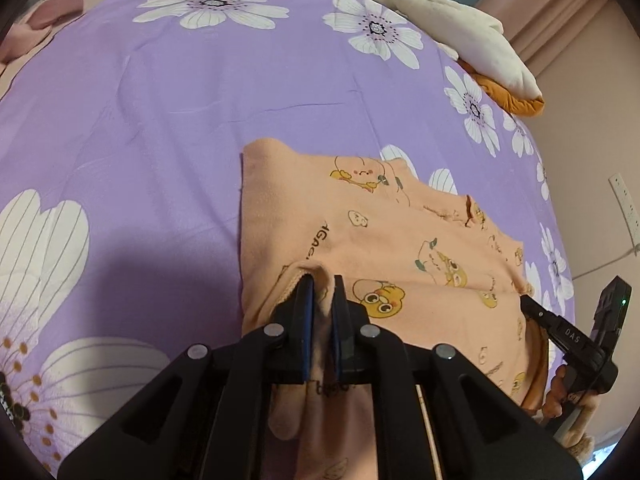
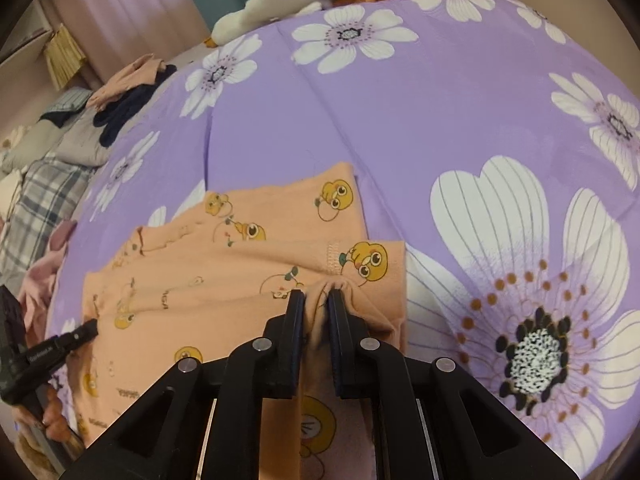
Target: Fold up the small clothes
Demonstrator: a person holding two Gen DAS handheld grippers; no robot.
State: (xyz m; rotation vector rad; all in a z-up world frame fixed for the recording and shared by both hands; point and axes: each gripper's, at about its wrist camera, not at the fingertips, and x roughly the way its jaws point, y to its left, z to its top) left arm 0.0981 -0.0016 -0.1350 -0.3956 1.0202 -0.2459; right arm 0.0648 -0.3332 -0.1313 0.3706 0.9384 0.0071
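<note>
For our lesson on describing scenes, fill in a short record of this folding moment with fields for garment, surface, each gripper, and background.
garment: peach cotton baby garment with yellow cartoon ducks, partly folded, lying on the bed
surface: purple bedspread with white daisies
left gripper: shut on a bunched edge of the garment
right gripper: shut on another bunched edge
background: white and orange plush toy; pile of other clothes
</note>
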